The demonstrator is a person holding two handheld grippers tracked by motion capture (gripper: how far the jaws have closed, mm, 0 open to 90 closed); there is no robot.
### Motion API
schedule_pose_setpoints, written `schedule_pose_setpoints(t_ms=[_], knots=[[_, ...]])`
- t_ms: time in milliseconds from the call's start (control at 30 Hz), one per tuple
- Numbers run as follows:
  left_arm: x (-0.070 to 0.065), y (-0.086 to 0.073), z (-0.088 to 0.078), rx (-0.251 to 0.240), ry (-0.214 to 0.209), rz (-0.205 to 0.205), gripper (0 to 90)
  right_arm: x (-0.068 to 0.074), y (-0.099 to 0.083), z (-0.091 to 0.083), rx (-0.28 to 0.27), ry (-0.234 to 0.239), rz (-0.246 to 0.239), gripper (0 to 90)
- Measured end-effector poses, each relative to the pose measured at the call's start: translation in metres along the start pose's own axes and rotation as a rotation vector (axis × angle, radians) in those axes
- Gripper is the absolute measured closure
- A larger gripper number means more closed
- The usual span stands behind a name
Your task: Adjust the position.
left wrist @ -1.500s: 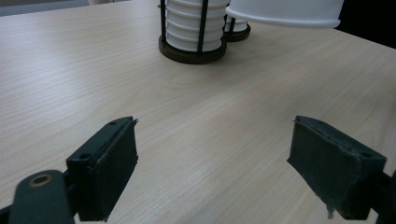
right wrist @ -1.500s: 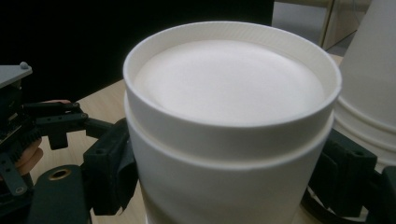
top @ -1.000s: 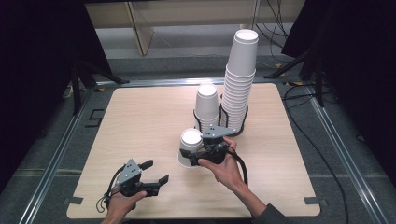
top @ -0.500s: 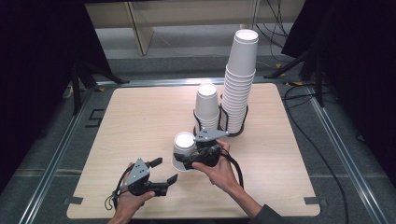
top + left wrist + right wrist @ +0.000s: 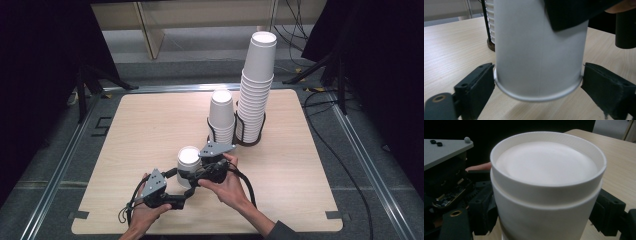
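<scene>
Closing in from both sides, two grippers meet around one white cup [image 5: 189,159] near the front of the surface [image 5: 150,125]; the cup stands upside down, base up, rim down; the right gripper [image 5: 192,176] has its jaws pressed on either side of the upper wall, clamped on it, and in the right gripper view the cup [image 5: 549,190] sits squarely between them, with a step below its top edge that may be a second cup nested inside, hard to say; the left gripper [image 5: 189,192] comes in low from the person's side, its jaws spread wide, one at each side of the rolled rim; in the left gripper view the cup [image 5: 539,47] hangs a touch above the wood, a shadow showing under the rim, and the jaws stand right at the rim, though whether they touch is too close to call; farther back, a short stack [image 5: 222,116] and a tall stack [image 5: 256,90] of cups stand side by side in a black wire holder [image 5: 250,140], well apart from the held cup.
</scene>
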State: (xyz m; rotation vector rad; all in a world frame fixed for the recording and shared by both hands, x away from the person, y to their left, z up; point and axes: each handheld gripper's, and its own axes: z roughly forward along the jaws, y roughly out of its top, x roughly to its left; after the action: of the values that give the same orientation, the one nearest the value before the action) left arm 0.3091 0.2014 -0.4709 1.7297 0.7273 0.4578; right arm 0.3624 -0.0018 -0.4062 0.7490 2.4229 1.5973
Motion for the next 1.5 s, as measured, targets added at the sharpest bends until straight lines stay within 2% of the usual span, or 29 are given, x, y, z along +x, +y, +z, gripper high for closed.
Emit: schedule_pose_setpoints(t_ms=[67,100,167,200,233,300,333,367,400,467,500,533,600,733,767,833,967,1033,1100,1167,1200,1233,1267,1300,1333,1433,1500], knots=[[0.0,0.001,0.0,0.004,0.006,-0.001,6.9,0.001,0.0,0.001,-0.009,0.008,-0.01,20.8],[0.0,0.001,0.0,0.001,0.005,0.001,5.9,0.004,0.0,0.0,0.006,0.008,0.018,20.8],[0.0,0.001,0.001,0.001,0.003,0.001,4.0,0.005,0.0,0.0,0.003,0.019,0.014,20.8],[-0.001,0.0,0.003,-0.017,-0.004,-0.007,3.3,0.005,0.0,0.002,-0.013,0.042,0.013,20.8],[-0.001,0.0,0.005,-0.028,-0.01,0.0,2.7,0.005,0.0,0.002,-0.018,0.034,0.008,20.8],[-0.002,0.0,0.004,-0.007,0.001,0.002,2.1,0.007,0.0,0.003,-0.018,0.056,0.013,20.8],[-0.002,0.0,0.007,-0.03,-0.013,0.004,1.9,0.008,0.0,0.002,-0.003,0.041,0.011,20.8],[-0.002,0.0,0.006,-0.028,-0.012,0.006,1.7,0.008,0.0,0.002,-0.004,0.035,0.001,20.8],[-0.002,0.001,0.005,-0.007,-0.001,0.011,1.6,0.008,0.0,0.002,-0.007,0.042,0.005,20.8],[-0.002,0.001,0.005,-0.005,-0.002,0.012,1.1,0.009,0.0,0.002,-0.007,0.052,0.018,20.8],[-0.002,0.001,0.005,-0.006,-0.002,0.013,1.1,0.01,0.0,0.002,-0.008,0.053,0.018,20.8],[-0.002,0.0,0.008,-0.034,-0.015,0.009,0.9,0.01,0.0,0.002,-0.008,0.056,0.021,20.8],[-0.003,0.0,0.008,-0.042,-0.016,0.005,0.7,0.01,0.0,0.001,-0.012,0.063,0.023,20.8],[-0.003,0.0,0.009,-0.039,-0.015,0.017,1.0,0.012,0.0,0.002,-0.018,0.078,0.032,20.8],[-0.004,0.0,0.008,-0.021,-0.006,0.022,1.2,0.012,0.0,0.002,-0.019,0.079,0.033,20.8],[-0.004,0.0,0.008,-0.017,0.0,0.024,1.4,0.012,0.0,0.003,-0.023,0.076,0.03,20.8],[-0.004,0.0,0.007,-0.009,-0.009,0.022,3.2,0.01,-0.001,0.004,-0.034,0.089,0.027,20.6],[-0.005,0.0,0.008,-0.036,-0.022,0.021,4.2,0.01,-0.001,0.003,-0.023,0.089,0.04,20.4],[-0.005,0.001,0.006,-0.005,-0.016,0.037,6.2,0.01,-0.001,0.002,-0.012,0.09,0.041,19.9],[-0.005,0.002,0.006,-0.016,-0.02,0.041,7.2,0.009,-0.001,0.002,-0.014,0.095,0.051,19.4],[-0.005,0.003,0.005,-0.003,-0.016,0.043,7.7,0.008,-0.001,0.002,-0.021,0.1,0.053,19.1],[-0.005,0.003,0.006,-0.021,-0.029,0.041,8.0,0.008,-0.001,0.002,-0.018,0.102,0.051,18.7],[-0.005,0.004,0.005,-0.005,-0.025,0.047,8.5,0.007,0.0,0.0,-0.005,0.097,0.051,18.4],[-0.004,0.004,0.006,-0.016,-0.033,0.049,8.8,0.007,0.001,0.0,-0.009,0.103,0.049,18.2],[-0.003,0.005,0.003,0.017,-0.025,0.065,9.1,0.006,0.002,-0.001,-0.013,0.113,0.043,17.4],[-0.002,0.006,0.003,0.025,-0.028,0.087,9.8,0.004,0.005,-0.009,-0.011,0.109,0.036,16.2],[-0.002,0.008,0.002,0.041,-0.035,0.119,10.2,0.001,0.009,-0.017,0.006,0.131,0.038,15.8]])
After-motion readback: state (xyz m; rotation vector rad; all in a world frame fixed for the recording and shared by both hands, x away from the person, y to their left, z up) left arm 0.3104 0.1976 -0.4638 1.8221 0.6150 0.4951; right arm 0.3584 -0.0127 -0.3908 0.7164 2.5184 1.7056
